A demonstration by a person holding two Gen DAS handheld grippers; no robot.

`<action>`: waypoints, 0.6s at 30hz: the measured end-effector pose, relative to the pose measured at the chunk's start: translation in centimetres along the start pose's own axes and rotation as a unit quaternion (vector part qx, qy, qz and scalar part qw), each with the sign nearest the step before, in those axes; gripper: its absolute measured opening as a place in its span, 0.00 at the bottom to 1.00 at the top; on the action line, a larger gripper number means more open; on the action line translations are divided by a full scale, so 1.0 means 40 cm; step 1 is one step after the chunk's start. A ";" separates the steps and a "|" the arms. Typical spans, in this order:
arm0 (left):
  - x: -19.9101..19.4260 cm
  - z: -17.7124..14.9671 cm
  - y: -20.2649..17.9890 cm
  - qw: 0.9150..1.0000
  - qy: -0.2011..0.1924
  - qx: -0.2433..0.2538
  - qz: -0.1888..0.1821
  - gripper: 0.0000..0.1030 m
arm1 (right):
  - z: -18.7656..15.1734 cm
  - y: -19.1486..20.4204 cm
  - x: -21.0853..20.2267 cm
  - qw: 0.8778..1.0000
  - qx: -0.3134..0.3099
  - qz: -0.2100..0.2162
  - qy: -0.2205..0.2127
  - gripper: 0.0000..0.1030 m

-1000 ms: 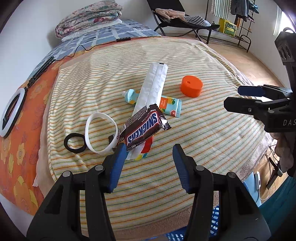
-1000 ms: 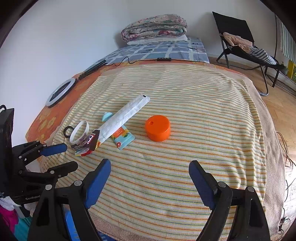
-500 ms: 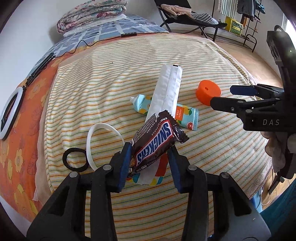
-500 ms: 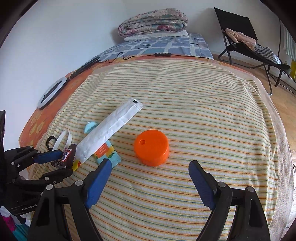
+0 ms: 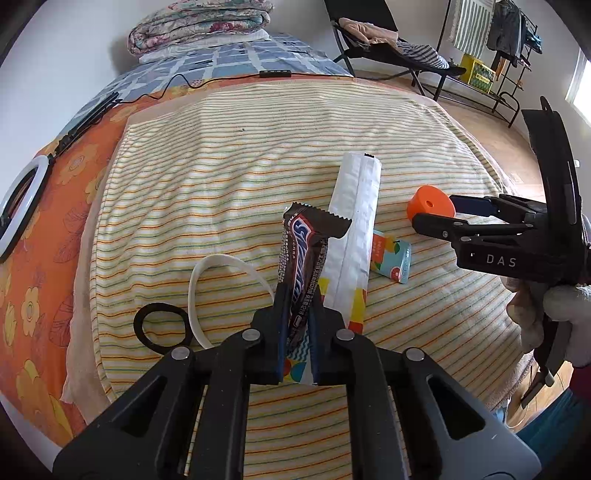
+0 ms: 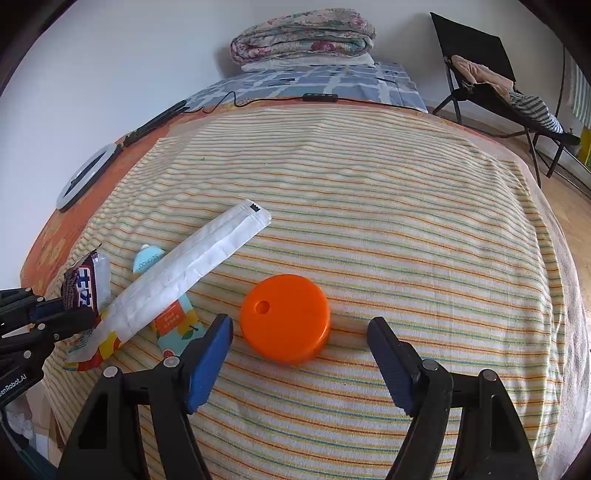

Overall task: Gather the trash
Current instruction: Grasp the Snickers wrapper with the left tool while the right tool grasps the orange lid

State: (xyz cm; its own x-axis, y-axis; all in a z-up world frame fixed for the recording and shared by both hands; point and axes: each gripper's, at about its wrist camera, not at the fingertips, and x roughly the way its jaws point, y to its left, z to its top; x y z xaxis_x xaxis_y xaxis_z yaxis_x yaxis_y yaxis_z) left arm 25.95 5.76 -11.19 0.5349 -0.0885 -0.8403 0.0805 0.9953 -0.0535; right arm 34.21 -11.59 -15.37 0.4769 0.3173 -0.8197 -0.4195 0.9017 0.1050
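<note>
My left gripper [image 5: 298, 295] is shut on a brown Snickers wrapper [image 5: 304, 254], which stands up between the fingers; it also shows in the right wrist view [image 6: 83, 286]. A long white packet [image 5: 354, 236] [image 6: 192, 266] lies on a small teal and orange carton [image 5: 391, 254] [image 6: 177, 321] on the striped bedspread. My right gripper [image 6: 299, 341] is open, its fingers either side of an orange round lid [image 6: 286, 317] [image 5: 428, 206], just short of it.
A white ring [image 5: 221, 277] and a black ring [image 5: 160, 325] lie left of the wrapper. A ring light [image 6: 88, 173] and a cable [image 6: 229, 99] lie at the bed's far left. Folded blankets [image 6: 303, 35] sit at the back, a folding chair [image 6: 480, 62] on the right.
My left gripper closed on the Snickers wrapper and lifted it upright. My right gripper moved forward and down so its open fingers flank the orange lid.
</note>
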 end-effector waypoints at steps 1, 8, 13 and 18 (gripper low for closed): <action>-0.002 0.001 -0.001 1.000 -0.002 0.000 0.001 0.05 | 0.000 0.000 0.000 1.000 -0.001 -0.002 -0.001 0.71; -0.034 0.009 0.003 1.000 -0.019 -0.004 0.000 0.04 | 0.008 -0.008 -0.004 1.000 0.007 0.015 -0.006 0.48; -0.068 0.011 0.003 1.000 -0.030 -0.007 -0.002 0.04 | 0.004 -0.003 -0.026 1.000 0.000 0.008 -0.013 0.48; -0.117 0.006 -0.011 0.999 -0.044 -0.005 -0.008 0.04 | 0.011 -0.001 -0.075 1.000 -0.003 0.005 -0.030 0.48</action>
State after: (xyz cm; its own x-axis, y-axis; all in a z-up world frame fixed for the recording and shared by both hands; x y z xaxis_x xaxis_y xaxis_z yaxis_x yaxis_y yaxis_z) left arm 23.61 5.73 -7.10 0.6060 -0.1081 -0.7881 0.0827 0.9939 -0.0727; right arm 33.14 -12.44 -12.67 0.5189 0.3427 -0.7832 -0.4280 0.8972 0.1090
